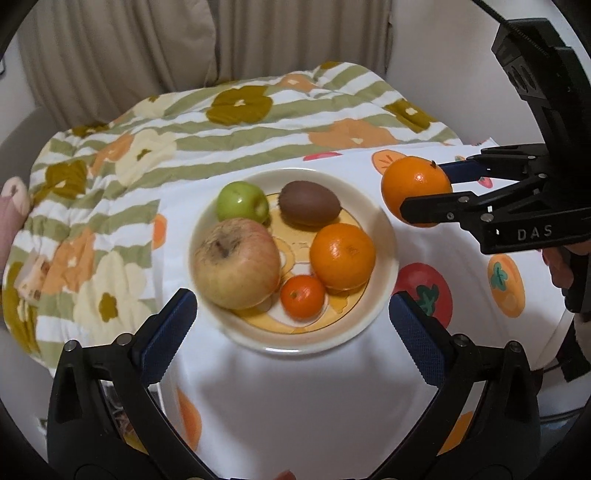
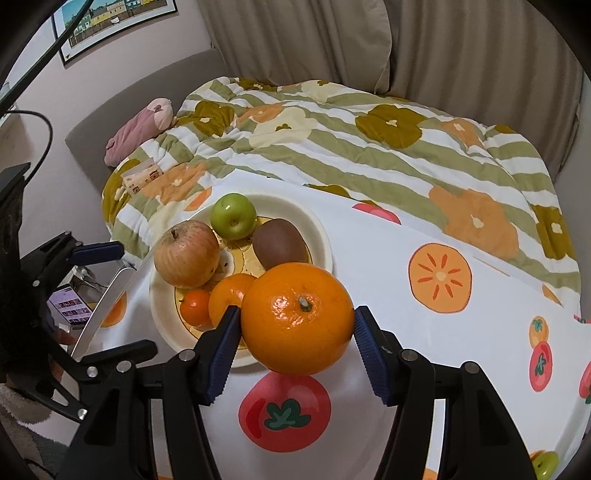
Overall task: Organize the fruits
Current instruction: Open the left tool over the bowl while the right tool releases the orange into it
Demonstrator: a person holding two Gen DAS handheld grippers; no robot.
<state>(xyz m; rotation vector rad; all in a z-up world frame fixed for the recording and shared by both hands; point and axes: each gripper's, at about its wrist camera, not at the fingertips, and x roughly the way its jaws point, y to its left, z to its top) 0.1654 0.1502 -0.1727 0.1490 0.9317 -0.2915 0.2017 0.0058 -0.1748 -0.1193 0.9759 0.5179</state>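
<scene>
The only readable writing is "DAS", in pale letters on the black body of the right gripper [image 1: 424, 192]. That gripper is clamped on a large orange [image 2: 297, 319], held above the fruit-print tablecloth [image 2: 424, 350] just right of the plate [image 1: 384, 236]. The left gripper [image 1: 291, 317] hangs with its jaws spread wide at the plate's near edge, holding nothing. On the plate lie a big apple [image 1: 236, 264], a green apple [image 1: 242, 201], a kiwi [image 1: 309, 203], a second orange [image 1: 342, 255] and a small mandarin [image 1: 302, 297]. A floral quilt [image 1: 184, 129] lies behind the plate, with beige curtains [image 2: 461, 44] beyond and a framed picture [image 2: 110, 18] on the wall.
</scene>
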